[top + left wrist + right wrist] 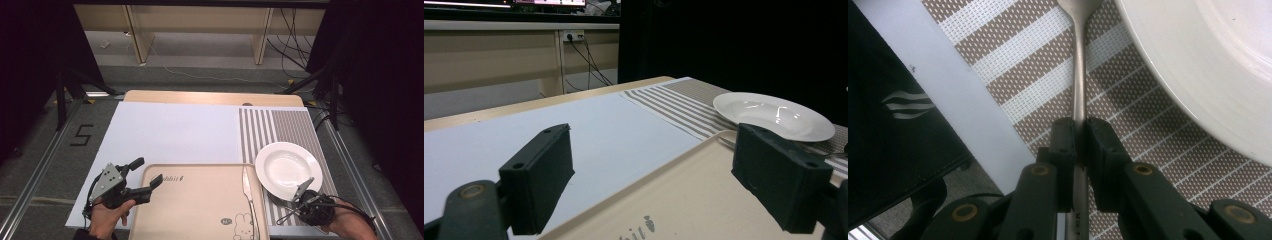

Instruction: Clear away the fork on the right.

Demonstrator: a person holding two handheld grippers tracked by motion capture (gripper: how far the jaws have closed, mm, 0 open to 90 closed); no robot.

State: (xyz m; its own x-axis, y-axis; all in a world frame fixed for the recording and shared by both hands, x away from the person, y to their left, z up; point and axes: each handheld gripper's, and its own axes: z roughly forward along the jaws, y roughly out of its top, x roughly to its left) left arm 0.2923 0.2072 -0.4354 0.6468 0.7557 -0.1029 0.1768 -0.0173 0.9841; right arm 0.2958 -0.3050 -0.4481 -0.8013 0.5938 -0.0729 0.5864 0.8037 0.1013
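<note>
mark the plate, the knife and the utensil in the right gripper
plate (286,169): high view, centre of its well.
knife (247,186): high view, blade, along the tray's right edge.
utensil (1078,75): right gripper view, bare metal handle above the jaws.

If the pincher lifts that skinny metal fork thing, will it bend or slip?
Probably no bending: the utensil handle looks like solid metal. It might slip or swivel, since the right gripper pinches only a narrow, smooth shaft. Likely light, being so thin beside the plate.
</note>
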